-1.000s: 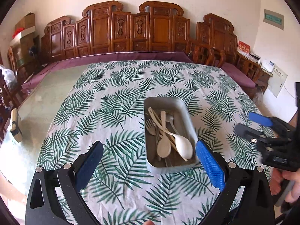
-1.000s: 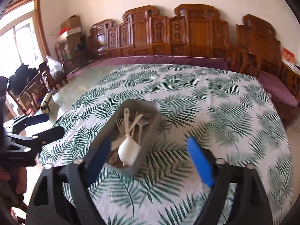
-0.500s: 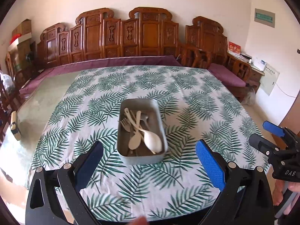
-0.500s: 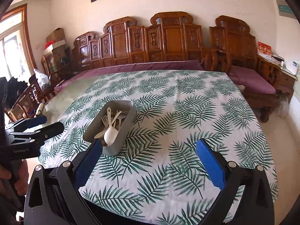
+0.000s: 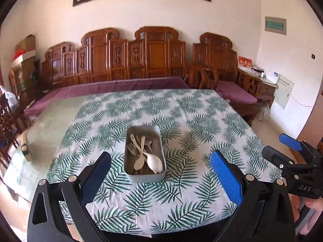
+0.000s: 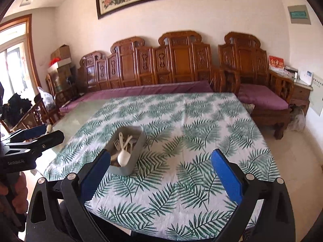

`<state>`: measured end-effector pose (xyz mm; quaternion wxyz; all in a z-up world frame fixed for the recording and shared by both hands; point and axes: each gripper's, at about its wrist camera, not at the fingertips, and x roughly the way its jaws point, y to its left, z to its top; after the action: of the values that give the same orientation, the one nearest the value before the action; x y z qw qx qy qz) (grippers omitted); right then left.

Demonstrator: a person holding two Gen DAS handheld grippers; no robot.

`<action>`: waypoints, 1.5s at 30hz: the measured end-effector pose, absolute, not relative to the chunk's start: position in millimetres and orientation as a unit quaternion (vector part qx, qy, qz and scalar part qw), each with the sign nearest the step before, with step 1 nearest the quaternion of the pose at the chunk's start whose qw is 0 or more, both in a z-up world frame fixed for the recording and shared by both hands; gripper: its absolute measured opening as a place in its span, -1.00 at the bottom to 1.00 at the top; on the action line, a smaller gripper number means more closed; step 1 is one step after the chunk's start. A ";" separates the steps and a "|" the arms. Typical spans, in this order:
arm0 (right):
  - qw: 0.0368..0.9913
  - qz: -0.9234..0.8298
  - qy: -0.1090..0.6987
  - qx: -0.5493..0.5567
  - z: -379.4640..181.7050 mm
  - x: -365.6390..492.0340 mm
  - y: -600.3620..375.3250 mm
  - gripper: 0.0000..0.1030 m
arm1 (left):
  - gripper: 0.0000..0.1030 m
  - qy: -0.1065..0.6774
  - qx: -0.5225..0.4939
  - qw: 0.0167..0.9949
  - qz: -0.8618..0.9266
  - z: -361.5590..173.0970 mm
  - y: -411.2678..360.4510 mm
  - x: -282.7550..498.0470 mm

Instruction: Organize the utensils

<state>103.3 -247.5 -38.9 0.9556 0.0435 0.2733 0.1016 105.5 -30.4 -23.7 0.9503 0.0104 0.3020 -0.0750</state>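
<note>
A grey rectangular tray (image 5: 144, 176) stands on the leaf-print tablecloth (image 5: 193, 133) near the table's front. It holds several utensils: a white spoon (image 5: 154, 163), a beige spoon (image 5: 139, 162), a fork and others. The tray also shows in the right wrist view (image 6: 123, 169) with the white spoon (image 6: 123, 158). My left gripper (image 5: 160, 176) is open and empty, held back from the table's front edge, in line with the tray. My right gripper (image 6: 159, 174) is open and empty, to the right of the tray.
A carved wooden bench (image 5: 141, 60) with purple cushions runs behind the table. Bare glass tabletop (image 5: 46, 133) lies left of the cloth, with a small object (image 5: 25, 146) on it. Wooden chairs (image 6: 30, 117) stand at the left. Floor (image 6: 298, 147) lies to the right.
Both grippers have pulled back and up from the tray, which now looks smaller and farther. Both stay open and empty. The utensils in the tray have not moved.
</note>
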 end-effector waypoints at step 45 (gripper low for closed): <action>0.979 0.099 0.177 0.030 30.9 51.4 -241.5 0.95 | 0.85 0.218 -0.004 0.974 -0.065 34.0 -22.0 50.5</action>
<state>51.4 -241.5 30.9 0.9788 0.0296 0.1767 0.0993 50.5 -22.0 34.0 0.9739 -0.0044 0.2176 -0.0650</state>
